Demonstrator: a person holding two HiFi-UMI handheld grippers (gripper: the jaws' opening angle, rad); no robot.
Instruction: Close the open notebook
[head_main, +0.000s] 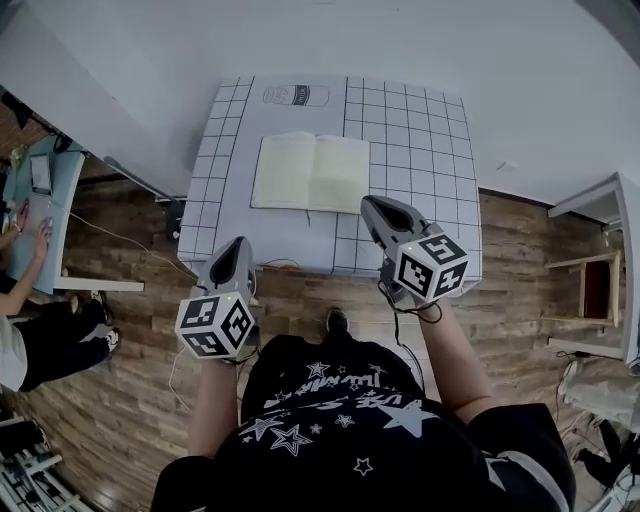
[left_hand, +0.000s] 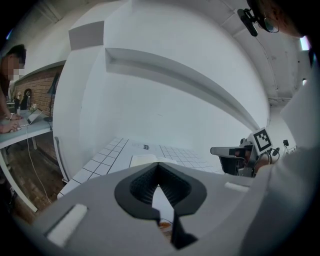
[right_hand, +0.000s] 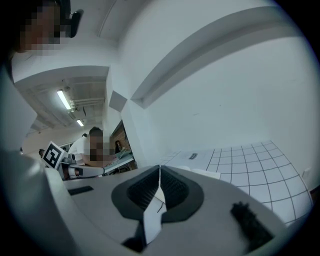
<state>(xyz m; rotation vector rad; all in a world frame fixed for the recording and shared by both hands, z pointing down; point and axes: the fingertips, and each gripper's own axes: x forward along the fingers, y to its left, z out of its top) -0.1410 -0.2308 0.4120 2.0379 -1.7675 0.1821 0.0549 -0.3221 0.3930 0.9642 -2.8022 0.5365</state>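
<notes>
Two grippers, and neither is ready to pinch anything: the left gripper and the right gripper both have their jaws pressed together with nothing between them. The notebook lies open and flat in the middle of the table, spine running away from you. Your right gripper is over the near edge of the table, close to the lower corner of the right-hand page, while the left one hangs short of the table edge. If you go in with closed tips, the likely trouble is that you nudge the notebook across the checked cloth instead of getting under a cover, or drag the cloth into a wrinkle. You could also catch only a few loose pages, so the cover stays down and the book ends up half shut. With nothing pinning the far half, a flip from one side may skid the whole book.
</notes>
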